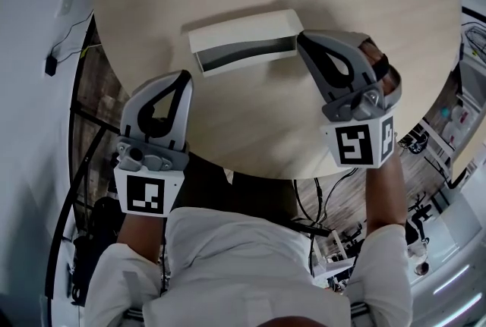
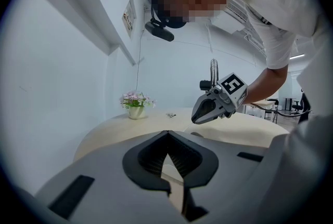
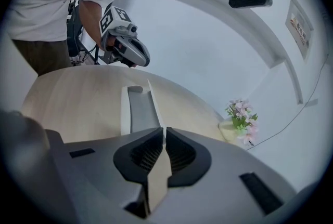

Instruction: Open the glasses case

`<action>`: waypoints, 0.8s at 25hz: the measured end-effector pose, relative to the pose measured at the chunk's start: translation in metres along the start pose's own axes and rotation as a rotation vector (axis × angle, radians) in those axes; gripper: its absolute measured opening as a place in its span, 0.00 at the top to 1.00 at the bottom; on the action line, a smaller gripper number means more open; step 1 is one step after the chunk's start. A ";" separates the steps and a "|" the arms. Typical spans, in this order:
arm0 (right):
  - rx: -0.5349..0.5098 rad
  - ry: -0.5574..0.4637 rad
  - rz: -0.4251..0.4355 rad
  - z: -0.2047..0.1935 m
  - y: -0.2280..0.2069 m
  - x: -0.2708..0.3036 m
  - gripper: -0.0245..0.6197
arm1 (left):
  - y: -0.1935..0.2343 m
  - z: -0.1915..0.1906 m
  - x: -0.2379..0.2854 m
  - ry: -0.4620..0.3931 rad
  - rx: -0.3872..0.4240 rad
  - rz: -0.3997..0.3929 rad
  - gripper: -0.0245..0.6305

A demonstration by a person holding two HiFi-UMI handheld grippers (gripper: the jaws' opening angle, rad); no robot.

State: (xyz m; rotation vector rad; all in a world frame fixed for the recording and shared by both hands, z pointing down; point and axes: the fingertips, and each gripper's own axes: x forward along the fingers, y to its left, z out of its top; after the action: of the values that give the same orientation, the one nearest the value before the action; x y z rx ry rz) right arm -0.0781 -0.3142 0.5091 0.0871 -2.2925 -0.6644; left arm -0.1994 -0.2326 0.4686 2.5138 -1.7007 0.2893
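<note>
— Looking down on the round counter [image 1: 266, 128], the glasses case [image 1: 241, 36] lies near its middle, long side running 9 to 3 o'clock, cream shell with a grey band along the near side.

— And the right gripper [image 1: 302, 37] is at the case's 3 o'clock end, fingers nearly together with only a slit between them, pinched on the thin cream edge there.

— What about the left gripper [image 1: 184, 77]?

— It sits at 7 o'clock from the case, apart from it, over the near part of the counter. Its fingers meet tip to tip with nothing between them (only counter shows through the gap behind the tips).

— From that gripper's view, a pot of pink flowers [image 2: 135, 105] stands at the counter's far rim, well apart from the case.

— A person in a white shirt leans over it all.
</note>
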 end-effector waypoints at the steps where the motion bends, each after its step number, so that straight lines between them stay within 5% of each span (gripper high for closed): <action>1: 0.010 -0.005 0.001 0.000 -0.003 0.001 0.91 | 0.000 0.000 0.000 0.002 -0.001 0.001 0.94; 20: 0.080 -0.033 0.007 -0.001 -0.035 0.028 0.91 | 0.000 -0.002 -0.008 0.005 -0.010 -0.002 0.94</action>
State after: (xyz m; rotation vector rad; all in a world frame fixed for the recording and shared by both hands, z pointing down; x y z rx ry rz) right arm -0.1024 -0.3518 0.5099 0.1072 -2.3504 -0.5741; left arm -0.2022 -0.2249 0.4685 2.5050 -1.6939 0.2854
